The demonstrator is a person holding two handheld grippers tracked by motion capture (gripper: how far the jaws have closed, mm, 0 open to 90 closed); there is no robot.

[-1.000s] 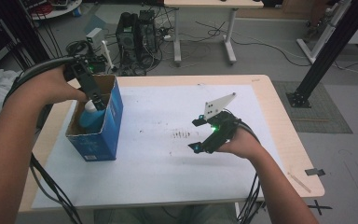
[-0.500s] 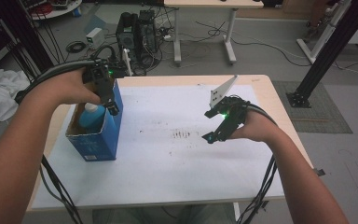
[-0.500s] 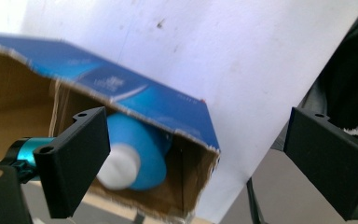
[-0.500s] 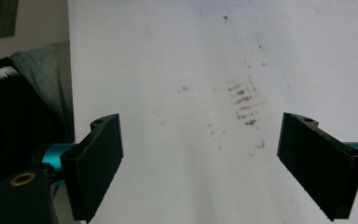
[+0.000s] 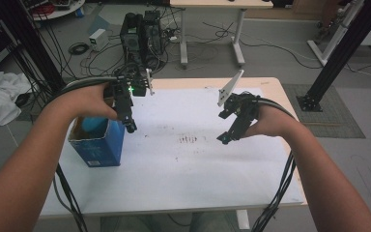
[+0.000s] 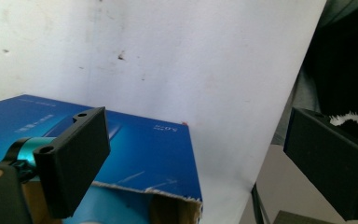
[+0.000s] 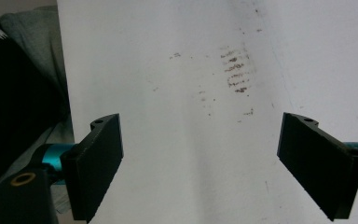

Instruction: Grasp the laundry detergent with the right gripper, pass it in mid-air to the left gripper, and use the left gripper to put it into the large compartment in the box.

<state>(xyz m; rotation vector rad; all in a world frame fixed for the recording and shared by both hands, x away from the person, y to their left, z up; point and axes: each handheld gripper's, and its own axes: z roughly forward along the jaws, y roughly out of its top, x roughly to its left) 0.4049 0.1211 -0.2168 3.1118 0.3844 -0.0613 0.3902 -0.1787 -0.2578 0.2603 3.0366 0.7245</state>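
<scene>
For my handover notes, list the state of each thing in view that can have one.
Blue cardboard box: upright, top torn open, a light blue thing inside.
Left gripper: open, empty, beside the box's right rim.
Right gripper: open, empty, above the sheet.
White paper sheet: flat on the table, brown smudges at its middle.

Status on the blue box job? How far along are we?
Looks done: a light blue object sits inside the open blue box at the white sheet's left edge. In hand: nothing. The left gripper hangs open by the box's right rim, jaws empty; the right gripper is open above the sheet's brown smudges. Left: no loose item shows on the sheet, so probably just closing up or ending.
</scene>
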